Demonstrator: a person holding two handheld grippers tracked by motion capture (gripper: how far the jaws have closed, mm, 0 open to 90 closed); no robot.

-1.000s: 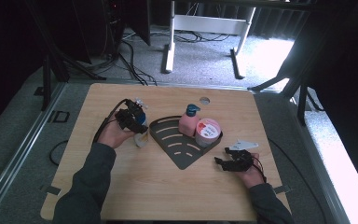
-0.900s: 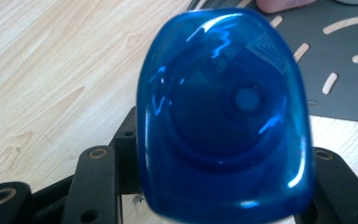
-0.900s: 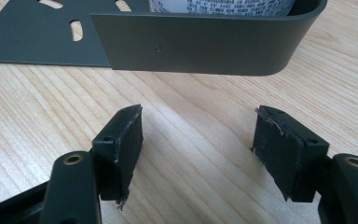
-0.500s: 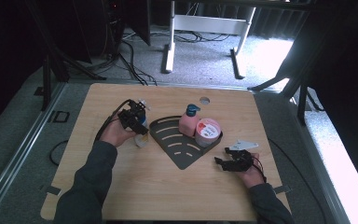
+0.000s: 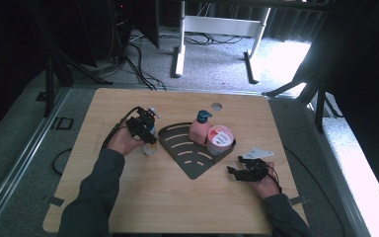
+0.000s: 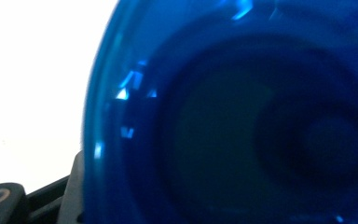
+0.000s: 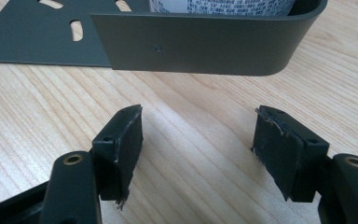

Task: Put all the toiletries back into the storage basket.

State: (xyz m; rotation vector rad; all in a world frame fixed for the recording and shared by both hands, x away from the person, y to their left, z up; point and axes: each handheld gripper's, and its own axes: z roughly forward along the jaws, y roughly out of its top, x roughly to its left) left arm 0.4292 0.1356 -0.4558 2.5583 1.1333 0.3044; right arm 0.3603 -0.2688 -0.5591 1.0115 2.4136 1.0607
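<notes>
The left hand-held gripper (image 5: 145, 129) grips a blue-capped bottle (image 5: 150, 140); the right hand-held gripper (image 7: 198, 154) rests open. Likely placement: keep the bottle upright, clearing the rack (image 5: 180, 148) rim.

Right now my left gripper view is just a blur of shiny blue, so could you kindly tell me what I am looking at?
Observer: It is a blue bottle right at your left gripper, just left of the dark grey corner tray on the wooden table.
Operator: Is anything in that tray?
Observer: Yes, a pink pump bottle and a round pink-lidded tub.
Operator: And my right gripper?
Observer: The right gripper is open and empty above bare wood, a little short of the tray's curved wall.
</notes>
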